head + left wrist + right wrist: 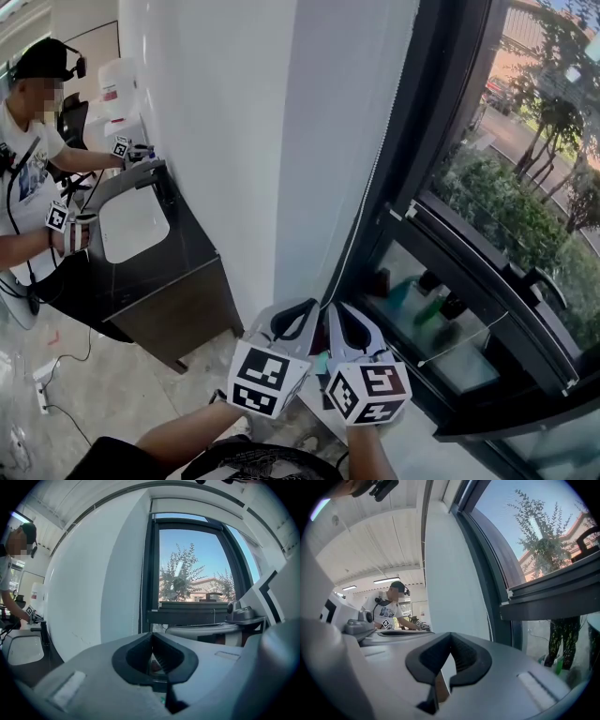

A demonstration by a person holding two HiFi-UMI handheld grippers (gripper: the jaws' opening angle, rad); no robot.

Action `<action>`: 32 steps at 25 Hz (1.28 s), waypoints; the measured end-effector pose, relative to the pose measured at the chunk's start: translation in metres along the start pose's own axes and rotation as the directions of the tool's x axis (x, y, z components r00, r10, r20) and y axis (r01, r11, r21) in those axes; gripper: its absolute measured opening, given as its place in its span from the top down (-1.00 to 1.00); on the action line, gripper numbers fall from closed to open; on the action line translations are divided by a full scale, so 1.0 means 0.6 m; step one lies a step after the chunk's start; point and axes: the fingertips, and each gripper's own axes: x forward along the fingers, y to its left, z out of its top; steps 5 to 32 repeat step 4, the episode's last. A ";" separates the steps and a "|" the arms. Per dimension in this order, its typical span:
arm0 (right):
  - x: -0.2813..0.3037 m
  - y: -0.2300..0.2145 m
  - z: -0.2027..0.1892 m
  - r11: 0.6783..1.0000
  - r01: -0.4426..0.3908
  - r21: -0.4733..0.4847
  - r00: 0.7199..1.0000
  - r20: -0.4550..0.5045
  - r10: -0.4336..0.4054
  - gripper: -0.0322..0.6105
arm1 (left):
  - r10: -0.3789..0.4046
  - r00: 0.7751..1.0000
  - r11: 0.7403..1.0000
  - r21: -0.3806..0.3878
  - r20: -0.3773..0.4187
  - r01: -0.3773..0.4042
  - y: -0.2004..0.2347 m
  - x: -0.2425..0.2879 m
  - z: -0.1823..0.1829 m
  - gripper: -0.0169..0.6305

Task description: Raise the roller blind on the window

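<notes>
The roller blind looks already wound high: in the left gripper view the glass stands uncovered, and the pale band [197, 508] across the head of the window is, I judge, its roll. What I work it by is the bead chain [367, 199], which hangs down the dark window frame [441, 112] where it meets the white wall [281, 141]. Its long axis runs up and away from my tools, its lower end just beyond both tips.

My left gripper [309, 306] has its jaws pressed together, and I see nothing between them; from its own camera the chain [142, 597] lies just left of the tip [151, 634] and ahead of it. My right gripper [335, 307] is closed as well, with nothing in it, and the chain [488, 616] passes to the right of its tip [449, 633].

So the chain lies between the two converging tips, about equally near each. I can't say which strand lifts the blind.
</notes>
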 end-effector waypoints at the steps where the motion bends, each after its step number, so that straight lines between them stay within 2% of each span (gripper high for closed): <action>1: 0.000 0.001 0.000 1.000 0.000 0.000 1.000 0.000 0.000 0.89 | 0.000 1.000 1.000 0.001 -0.001 0.000 0.000 -0.001 0.000 0.94; 32: -0.001 0.002 0.000 1.000 0.002 -0.001 1.000 0.000 -0.002 0.89 | 0.002 1.000 1.000 0.007 -0.001 -0.002 0.002 -0.002 0.002 0.94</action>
